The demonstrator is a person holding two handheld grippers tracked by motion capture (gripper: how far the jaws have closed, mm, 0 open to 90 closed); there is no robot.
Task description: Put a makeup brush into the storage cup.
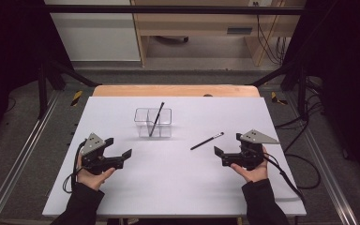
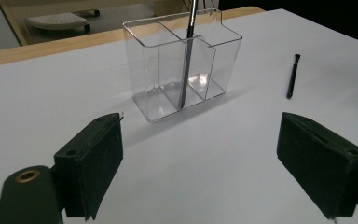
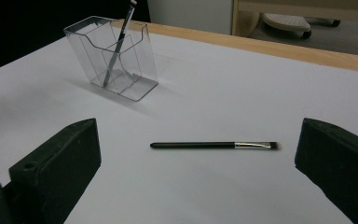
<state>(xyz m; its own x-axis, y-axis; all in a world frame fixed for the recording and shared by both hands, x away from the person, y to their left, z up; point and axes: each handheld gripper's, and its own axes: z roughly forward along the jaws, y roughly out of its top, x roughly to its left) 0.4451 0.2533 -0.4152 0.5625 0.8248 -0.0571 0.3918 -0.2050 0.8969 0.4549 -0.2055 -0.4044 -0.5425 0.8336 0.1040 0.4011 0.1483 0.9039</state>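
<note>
Two claws rest on the white tabletop (image 1: pixel 178 187), both with jaws spread apart and empty. Ahead of the left claw (image 1: pixel 122 157) stands one clear divided holder (image 2: pixel 182 65) with one brush (image 2: pixel 186 56) leaning inside; one loose brush (image 3: pixel 214 145) lies flat just before the right claw (image 1: pixel 221 154)

Standing brush (image 2: pixel 186 60) top beyond the picture's upper edge

A lab: black framed rig (image 1: pixel 168 9), floor cables (image 1: pixel 304 164), white table (image 1: pixel 168 187).
</note>
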